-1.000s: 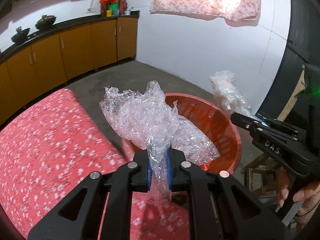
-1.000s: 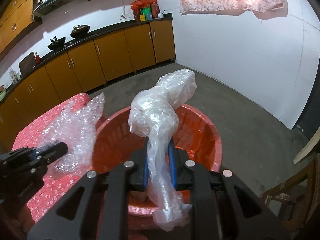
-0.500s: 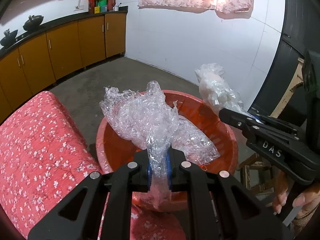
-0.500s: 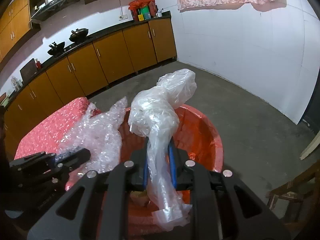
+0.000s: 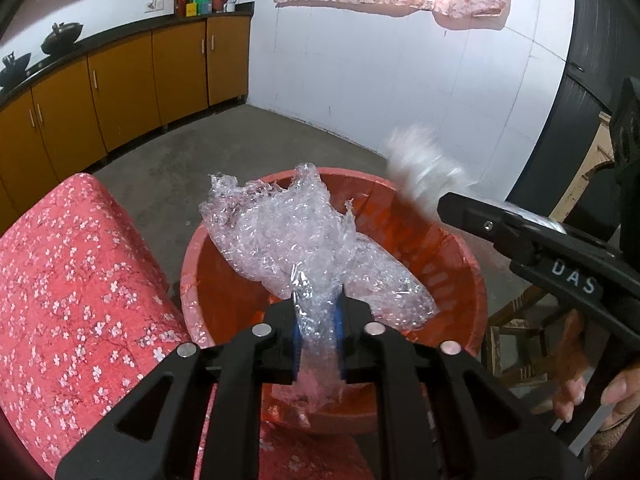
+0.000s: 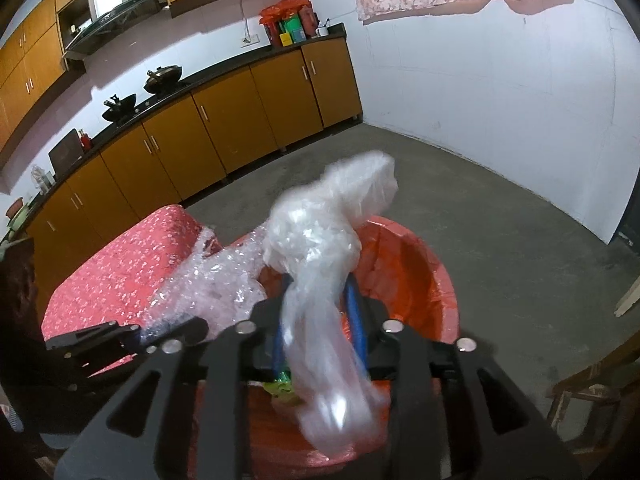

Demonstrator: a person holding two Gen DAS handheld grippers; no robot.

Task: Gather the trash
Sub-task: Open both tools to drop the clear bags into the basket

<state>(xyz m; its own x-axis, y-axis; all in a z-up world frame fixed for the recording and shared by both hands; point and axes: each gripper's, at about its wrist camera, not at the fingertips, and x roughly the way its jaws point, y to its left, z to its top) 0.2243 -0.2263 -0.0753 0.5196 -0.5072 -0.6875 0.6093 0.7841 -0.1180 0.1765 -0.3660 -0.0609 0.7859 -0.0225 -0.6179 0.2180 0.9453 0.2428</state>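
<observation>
a: where's the trash?
b: both pieces hang over the red basin (image 5: 460,256), beside the flowered cushion's (image 5: 72,272) corner.
a: and the jaws?
b: the left gripper (image 5: 318,330) is easing apart, bubble wrap (image 5: 288,240) between its pads. the right gripper (image 6: 320,330) is spreading too, the clear plastic bag (image 6: 320,240) blurred between.

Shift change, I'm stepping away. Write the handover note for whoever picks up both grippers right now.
Left gripper: jaws opening, bubble wrap between the pads, over the red tub.
Right gripper: jaws opening, plastic bag blurred and sliding loose between them, also over the tub.
Done: both pieces carried to the tub.
Left: finish both drops, confirm they land inside, then check the flowered cloth beside the tub for more trash.
</observation>
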